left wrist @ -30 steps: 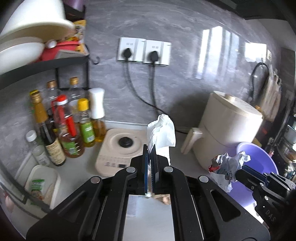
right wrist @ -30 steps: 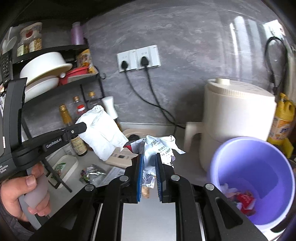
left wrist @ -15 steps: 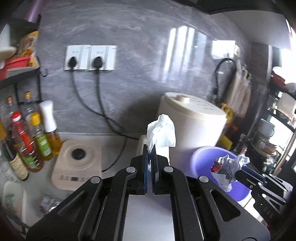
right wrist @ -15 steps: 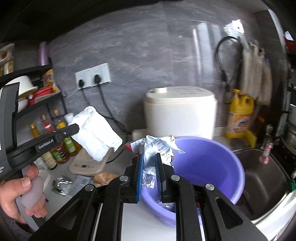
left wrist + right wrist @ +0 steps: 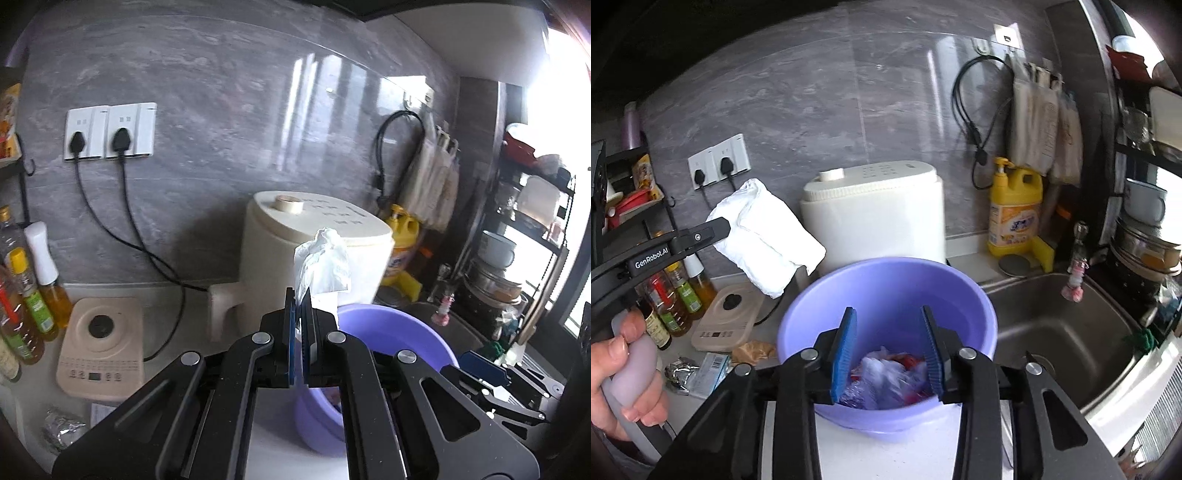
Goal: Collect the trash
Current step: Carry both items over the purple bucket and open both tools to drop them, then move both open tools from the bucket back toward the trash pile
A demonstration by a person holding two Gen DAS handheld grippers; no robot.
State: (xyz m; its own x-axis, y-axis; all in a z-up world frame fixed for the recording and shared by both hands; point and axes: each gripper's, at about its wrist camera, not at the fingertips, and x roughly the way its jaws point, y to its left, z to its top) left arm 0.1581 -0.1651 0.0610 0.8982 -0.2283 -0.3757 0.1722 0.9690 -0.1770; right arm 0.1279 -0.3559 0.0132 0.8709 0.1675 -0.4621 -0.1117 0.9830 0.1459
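Right now I have the right gripper (image 5: 888, 349) poised over the purple basin (image 5: 975, 306) that serves as the trash bin, which stands on the white worktop (image 5: 886, 458) just beside the steel sink (image 5: 1052, 332). Its blue-padded jaws have just been opening and stand apart with nothing between them; under them, inside the basin, lies a blurred heap of crumpled wrappers (image 5: 886, 376) in white and red. I judge that one piece of trash is delivered there. My left gripper (image 5: 299, 310) is clamped tight on a white crumpled tissue (image 5: 325, 262), which sticks up above the fingertips; in the right wrist view the same wad (image 5: 764, 236) hangs in the air to the left of the basin and above the worktop, not yet over the rim. A person's hand (image 5: 624, 369) grips the handle of that left tool. That tissue is, by my reading, the next piece to go in. More trash is left on the worktop to the left of the basin: a ball of foil (image 5: 679, 373), a small printed paper or packet (image 5: 711, 369) touching it, and a brown crumpled scrap (image 5: 753, 350) near the basin's base. Behind stand a cream-white appliance (image 5: 875, 214), a yellow detergent bottle (image 5: 1015, 210) and a row of sauce bottles (image 5: 676, 295), which I do not count as trash. So the job looks partly done, with one piece in hand and about three to fetch.
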